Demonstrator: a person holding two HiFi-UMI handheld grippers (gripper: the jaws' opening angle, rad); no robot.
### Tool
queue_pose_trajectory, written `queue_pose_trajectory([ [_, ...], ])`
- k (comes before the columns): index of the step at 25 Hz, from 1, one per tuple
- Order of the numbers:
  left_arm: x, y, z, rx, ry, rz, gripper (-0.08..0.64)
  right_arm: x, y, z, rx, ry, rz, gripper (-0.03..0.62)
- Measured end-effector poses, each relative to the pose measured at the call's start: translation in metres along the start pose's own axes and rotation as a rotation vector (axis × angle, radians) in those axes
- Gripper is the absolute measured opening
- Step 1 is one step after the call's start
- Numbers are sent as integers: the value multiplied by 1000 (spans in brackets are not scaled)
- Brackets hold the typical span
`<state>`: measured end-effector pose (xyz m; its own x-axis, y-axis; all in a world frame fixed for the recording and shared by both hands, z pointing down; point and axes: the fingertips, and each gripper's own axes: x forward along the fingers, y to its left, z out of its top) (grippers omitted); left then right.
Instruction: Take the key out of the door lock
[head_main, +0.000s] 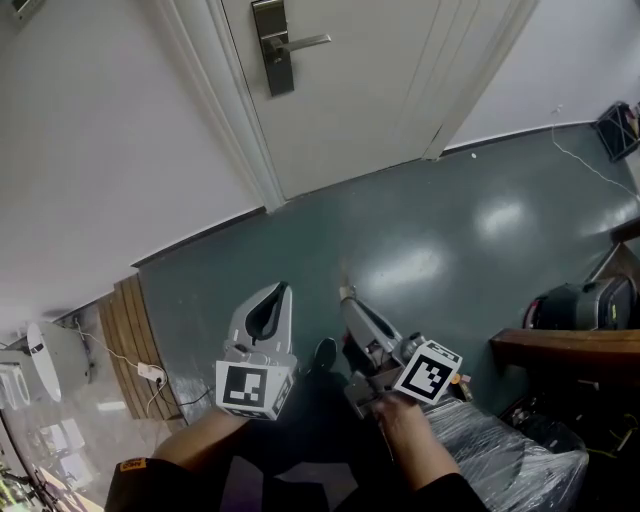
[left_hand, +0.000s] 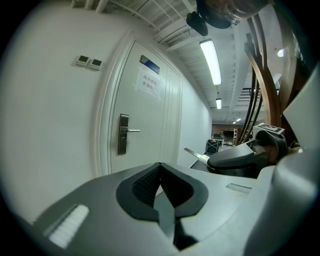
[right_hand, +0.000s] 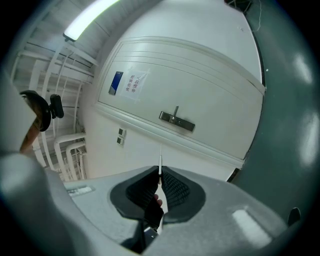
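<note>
The white door (head_main: 380, 80) stands shut at the top of the head view, with its steel lock plate (head_main: 272, 45) and lever handle (head_main: 308, 42). Both grippers hang low over the floor, well back from the door. My right gripper (head_main: 350, 302) is shut on a thin metal key (head_main: 346, 292); the key's blade (right_hand: 160, 162) sticks out past the pads toward the lock plate (right_hand: 176, 121). My left gripper (head_main: 281, 290) is beside it on the left, shut with nothing between its pads. From the left gripper (left_hand: 160, 166) I see the key (left_hand: 196, 154) jutting from the right gripper's tip.
Dark teal floor (head_main: 430, 230) runs from the door to me. A wooden slatted panel (head_main: 125, 340) and a white plug on a cable (head_main: 150, 372) lie at the left wall. At right are a wooden bench (head_main: 565, 350), a black case (head_main: 590, 300) and a plastic-wrapped bundle (head_main: 500, 450).
</note>
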<state>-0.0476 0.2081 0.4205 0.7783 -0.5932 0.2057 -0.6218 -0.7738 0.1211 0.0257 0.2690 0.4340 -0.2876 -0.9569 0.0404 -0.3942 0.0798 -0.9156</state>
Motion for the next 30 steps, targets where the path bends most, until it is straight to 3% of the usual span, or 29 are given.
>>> queue_pose_trajectory([
  [12, -18, -5, -4, 1, -15, 32, 18, -13, 6, -16, -6, 17, -1, 12],
  [30, -21, -5, 8, 18, -54, 12, 18, -11, 19, -10, -50, -8, 9, 12],
])
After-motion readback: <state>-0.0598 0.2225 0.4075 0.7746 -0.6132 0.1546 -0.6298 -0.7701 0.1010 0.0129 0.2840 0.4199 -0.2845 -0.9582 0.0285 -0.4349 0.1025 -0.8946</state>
